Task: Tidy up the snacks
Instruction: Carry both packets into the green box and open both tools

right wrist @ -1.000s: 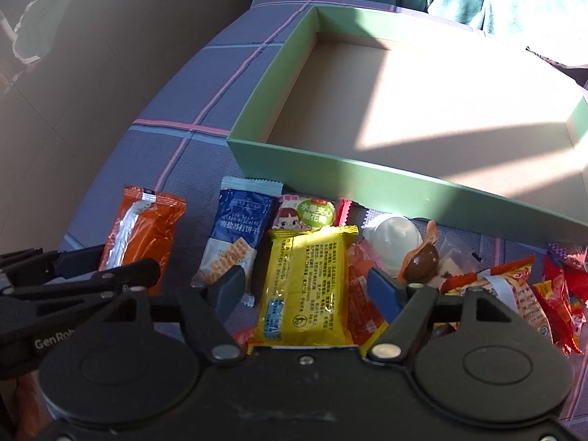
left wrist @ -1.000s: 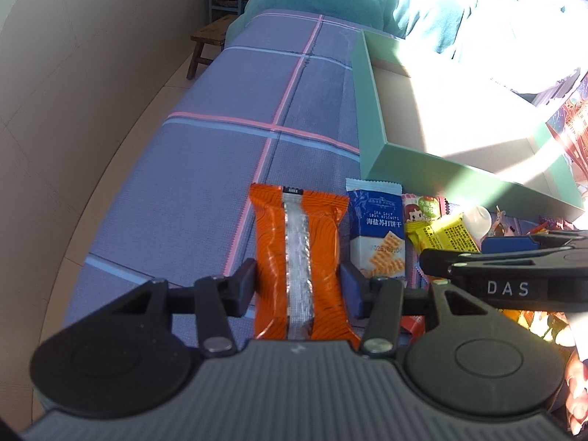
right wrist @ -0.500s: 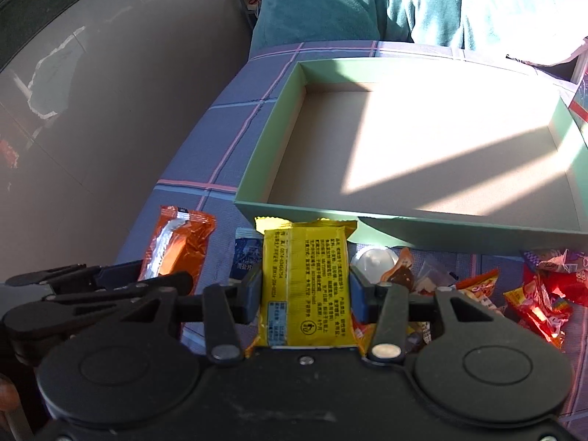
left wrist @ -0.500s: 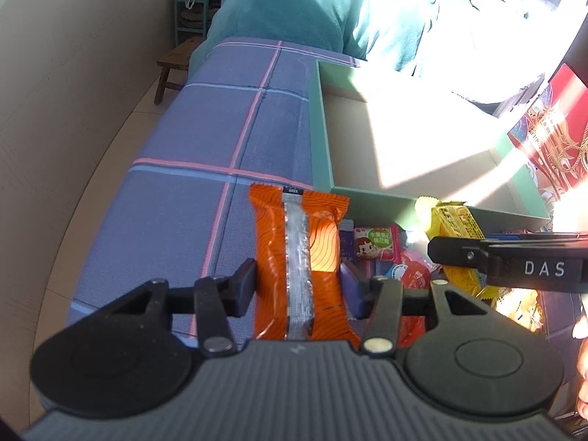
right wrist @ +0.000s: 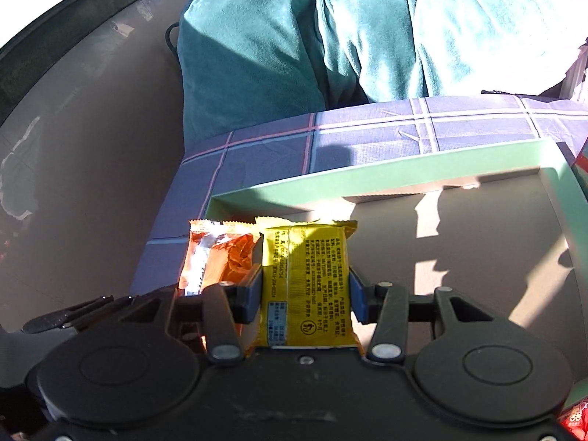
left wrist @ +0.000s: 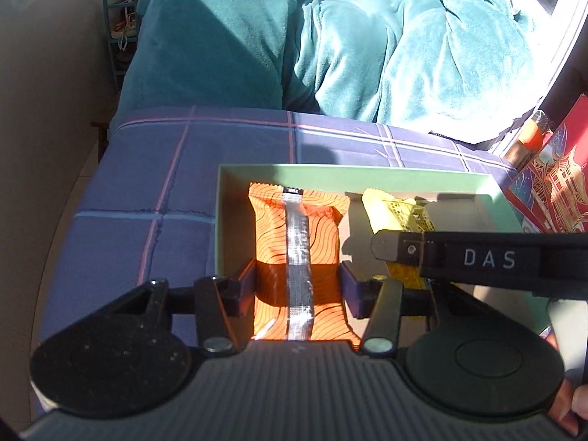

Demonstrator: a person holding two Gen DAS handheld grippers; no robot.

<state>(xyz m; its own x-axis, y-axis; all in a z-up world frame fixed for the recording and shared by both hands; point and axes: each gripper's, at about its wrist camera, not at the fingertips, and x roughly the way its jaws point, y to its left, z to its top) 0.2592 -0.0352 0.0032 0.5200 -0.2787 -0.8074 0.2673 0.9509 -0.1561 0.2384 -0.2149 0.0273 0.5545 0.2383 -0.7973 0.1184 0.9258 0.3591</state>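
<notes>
My left gripper [left wrist: 298,286] is shut on an orange snack packet [left wrist: 299,235] with a silver seam, held over the left end of the green box [left wrist: 330,173]. My right gripper [right wrist: 305,296] is shut on a yellow snack packet [right wrist: 307,279] and holds it over the same box [right wrist: 367,180], just right of the orange packet [right wrist: 220,257]. In the left wrist view the yellow packet [left wrist: 400,213] and the right gripper's side marked DAS [left wrist: 485,259] sit close on the right. The box floor looks bare beyond the packets.
The box rests on a blue checked cover [left wrist: 147,191]. A teal blanket [left wrist: 330,36] lies beyond it. A red printed box [left wrist: 551,198] stands at the right edge. Red snack packets [right wrist: 573,419] lie at the lower right. Floor [right wrist: 92,110] drops off on the left.
Both grippers have lifted their packets off the cover and carried them forward over the green box. The pile of loose snacks has passed out of view below.
</notes>
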